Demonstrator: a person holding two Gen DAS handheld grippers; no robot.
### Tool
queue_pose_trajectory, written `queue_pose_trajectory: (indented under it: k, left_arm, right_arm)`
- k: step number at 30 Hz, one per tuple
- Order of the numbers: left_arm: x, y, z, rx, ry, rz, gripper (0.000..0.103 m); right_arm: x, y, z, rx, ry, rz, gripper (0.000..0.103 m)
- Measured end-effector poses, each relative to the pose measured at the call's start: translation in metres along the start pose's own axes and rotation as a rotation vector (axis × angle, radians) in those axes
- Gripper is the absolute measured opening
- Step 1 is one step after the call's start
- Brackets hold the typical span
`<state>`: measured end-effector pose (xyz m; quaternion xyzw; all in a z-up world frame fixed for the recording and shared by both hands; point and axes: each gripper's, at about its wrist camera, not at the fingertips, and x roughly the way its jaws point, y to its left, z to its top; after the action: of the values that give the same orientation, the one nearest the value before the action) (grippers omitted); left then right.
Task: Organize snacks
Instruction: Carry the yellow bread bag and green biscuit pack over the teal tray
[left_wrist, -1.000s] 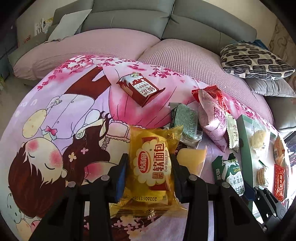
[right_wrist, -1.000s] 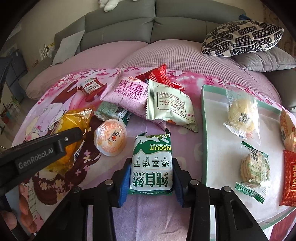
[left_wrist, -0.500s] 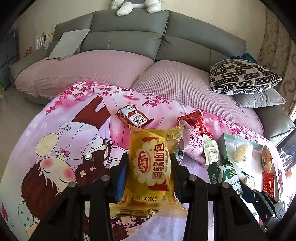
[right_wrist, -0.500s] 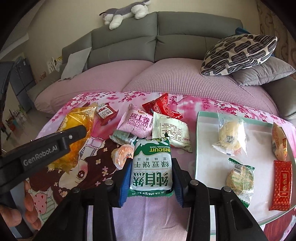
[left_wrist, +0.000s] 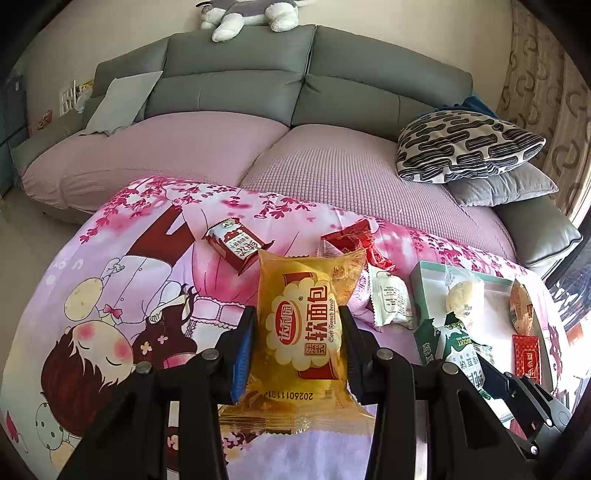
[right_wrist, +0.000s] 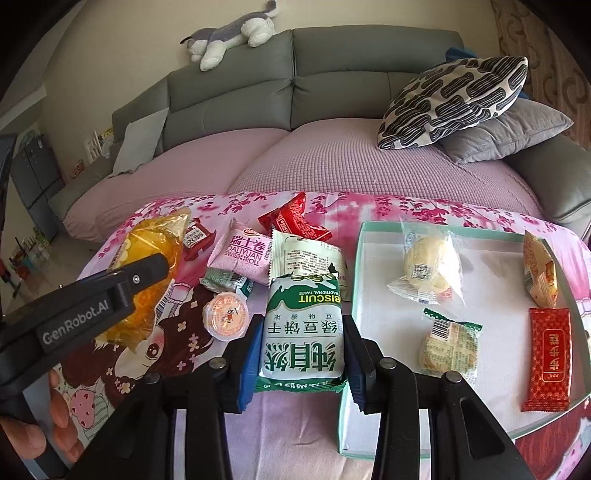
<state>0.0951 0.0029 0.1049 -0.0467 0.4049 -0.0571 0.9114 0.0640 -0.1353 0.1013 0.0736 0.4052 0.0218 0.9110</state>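
A grey leather-look sofa (right_wrist: 295, 96) with smooth padded back cushions spans the background, its seats under a pink waffle-textured cover (right_wrist: 351, 166); on its right end a plump white pillow with a black squiggle pattern (right_wrist: 454, 99) leans on a plain grey one, and a grey-and-white plush husky (right_wrist: 229, 37) sprawls along the backrest. In front lies a soft pink cartoon-print cloth (left_wrist: 122, 295) with a sleeping girl and blossoms, carrying the loose snacks. On its right side sits a shallow rectangular pale-green tray (right_wrist: 354, 266) with a white floor, holding a clear-wrapped round bun (right_wrist: 430, 264), a green-edged wrapped biscuit cake (right_wrist: 448, 343), a flat red foil bar (right_wrist: 548, 349) and an orange-and-white packet at the far edge. Left of the tray lie a pink Swiss roll pouch (right_wrist: 245, 253), a white crinkled sachet (right_wrist: 306, 256), a red twisted wrapper and a small round jelly cup (right_wrist: 225, 317). The left gripper (left_wrist: 297, 350) is partly closed, its blue-padded jaws squeezing the sides of a glossy yellow soft-bread bag (left_wrist: 304, 325) lifted off the cloth. The right gripper (right_wrist: 303, 363) is likewise partly closed, clamping a green-and-white mung bean biscuit pack (right_wrist: 303, 332) just left of the tray's near corner.
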Motion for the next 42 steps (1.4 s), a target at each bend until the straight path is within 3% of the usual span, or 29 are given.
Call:
queue_pose_trajectory:
  k: [12, 21, 31, 42]
  left_arm:
    - [0.001, -0.065, -0.002, 0.091, 0.001, -0.098, 0.044]
    - [0.001, -0.130, -0.006, 0.232, -0.001, -0.181, 0.044]
    - [0.016, -0.192, -0.009, 0.340, 0.023, -0.253, 0.044]
    - [0.046, -0.223, -0.012, 0.391, 0.077, -0.237, 0.044]
  right_arm:
    - [-0.021, -0.083, -0.001, 0.138, -0.036, -0.134, 0.043]
    - [-0.041, -0.155, -0.004, 0.289, -0.074, -0.252, 0.043]
    - [-0.036, -0.178, -0.005, 0.310, -0.067, -0.287, 0.043]
    - [-0.022, -0.192, -0.011, 0.328, -0.029, -0.301, 0.043]
